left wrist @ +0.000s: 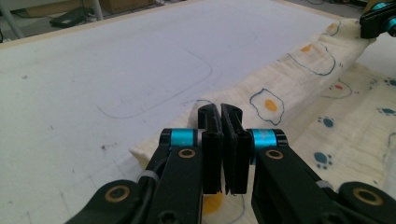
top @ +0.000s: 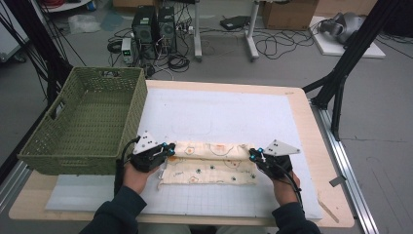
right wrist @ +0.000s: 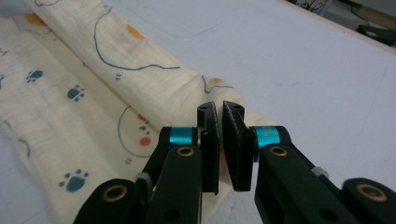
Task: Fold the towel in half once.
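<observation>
A cream cloth (top: 209, 170) printed with fried eggs and blue paw prints lies on the white mat near the front. Its far part is folded over into a raised roll. My left gripper (top: 171, 149) sits at the left end of that roll and my right gripper (top: 253, 154) at the right end. In the left gripper view the jaws (left wrist: 220, 109) are pressed together over the cloth's (left wrist: 289, 93) corner edge. In the right gripper view the jaws (right wrist: 219, 107) are shut on the other corner of the cloth (right wrist: 140, 79). The right gripper (left wrist: 378, 18) also shows far off in the left gripper view.
A green woven basket (top: 131, 122) stands on the table's left side, close to my left hand. The white mat (top: 219, 112) covers most of the wooden table (top: 314, 146). Computers, cables and black frame legs are on the floor behind.
</observation>
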The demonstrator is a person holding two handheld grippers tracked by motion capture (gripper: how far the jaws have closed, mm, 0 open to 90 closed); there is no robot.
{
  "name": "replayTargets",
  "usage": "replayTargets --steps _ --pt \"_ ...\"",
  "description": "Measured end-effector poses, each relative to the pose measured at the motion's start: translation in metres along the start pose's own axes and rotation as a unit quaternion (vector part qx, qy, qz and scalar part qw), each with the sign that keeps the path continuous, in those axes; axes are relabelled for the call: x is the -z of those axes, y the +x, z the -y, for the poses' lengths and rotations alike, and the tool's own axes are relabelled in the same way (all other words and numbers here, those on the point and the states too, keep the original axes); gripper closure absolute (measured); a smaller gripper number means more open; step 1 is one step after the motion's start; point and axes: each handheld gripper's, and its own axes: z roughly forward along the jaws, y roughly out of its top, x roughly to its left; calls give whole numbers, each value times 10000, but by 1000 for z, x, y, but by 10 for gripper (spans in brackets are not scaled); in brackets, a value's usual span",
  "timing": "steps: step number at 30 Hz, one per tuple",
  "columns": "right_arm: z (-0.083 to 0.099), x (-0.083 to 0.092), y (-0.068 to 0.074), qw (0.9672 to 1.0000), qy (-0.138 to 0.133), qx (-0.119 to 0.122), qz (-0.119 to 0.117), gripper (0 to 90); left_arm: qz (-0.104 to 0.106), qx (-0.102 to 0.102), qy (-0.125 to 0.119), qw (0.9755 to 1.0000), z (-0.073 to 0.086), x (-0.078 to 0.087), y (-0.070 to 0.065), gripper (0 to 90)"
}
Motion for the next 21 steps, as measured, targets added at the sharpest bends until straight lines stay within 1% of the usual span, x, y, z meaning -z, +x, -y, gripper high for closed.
replayTargets --steps 5,8,10,11,13,15,16,17,18,19,21 --pt "7 1 5 9999 118 68 -75 851 103 -12 133 9999 8 4 -4 863" --pt "11 3 4 9998 95 -46 -156 849 180 59 187 9996 11 5 -5 858" --pt "13 4 4 9997 132 -33 -189 846 226 135 240 9994 12 6 -5 841" --pt "14 5 4 9997 141 -31 -197 840 249 186 251 9992 12 6 -5 816" --pt "15 7 3 9995 171 -46 -258 823 226 362 265 9987 12 8 -3 713" --pt "16 11 1 9994 121 -88 -314 782 216 528 163 9982 10 11 2 581" --pt "16 14 -1 9993 73 -133 -329 760 189 535 98 9983 9 13 4 537" --pt "16 17 -4 9992 0 -196 -350 742 126 535 13 9985 7 15 7 519" --pt "16 21 -6 9990 -84 -259 -359 726 71 590 -68 9982 6 17 9 499" --pt "15 26 -8 9989 -159 -296 -311 715 26 643 -152 9978 4 20 12 485" --pt "14 34 -12 9985 -300 -387 -223 694 -52 698 -229 9973 2 23 17 481"
